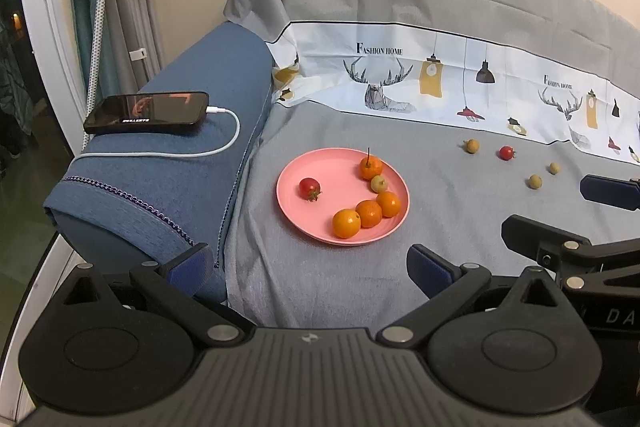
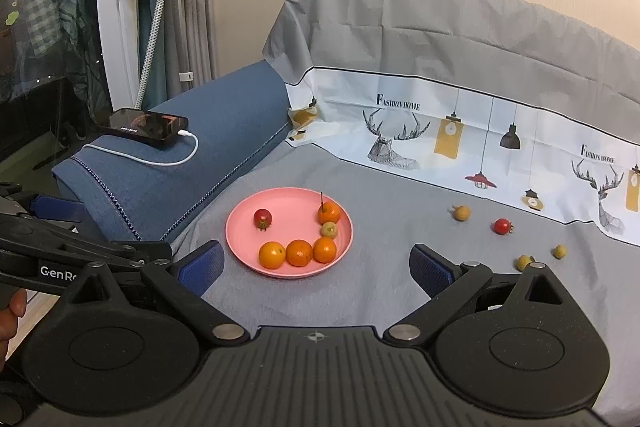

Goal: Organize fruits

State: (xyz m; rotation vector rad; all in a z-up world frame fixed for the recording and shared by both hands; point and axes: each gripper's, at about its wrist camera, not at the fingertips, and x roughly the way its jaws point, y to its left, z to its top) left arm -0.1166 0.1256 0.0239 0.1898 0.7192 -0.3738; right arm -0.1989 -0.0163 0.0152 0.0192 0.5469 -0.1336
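Both grippers hover with fingers spread wide and empty. Ahead of the left gripper (image 1: 310, 269), beyond its fingertips, the pink plate (image 1: 296, 211) rests on the grey sheet (image 1: 360, 123), holding 4 oranges, 1 cherry tomato (image 1: 309, 188) and 1 pale longan (image 1: 378, 183). From the right gripper (image 2: 316, 269), 3 longans and a loose tomato (image 2: 502, 226) lie on the sheet, further off and right of its fingers, well apart from the plate.
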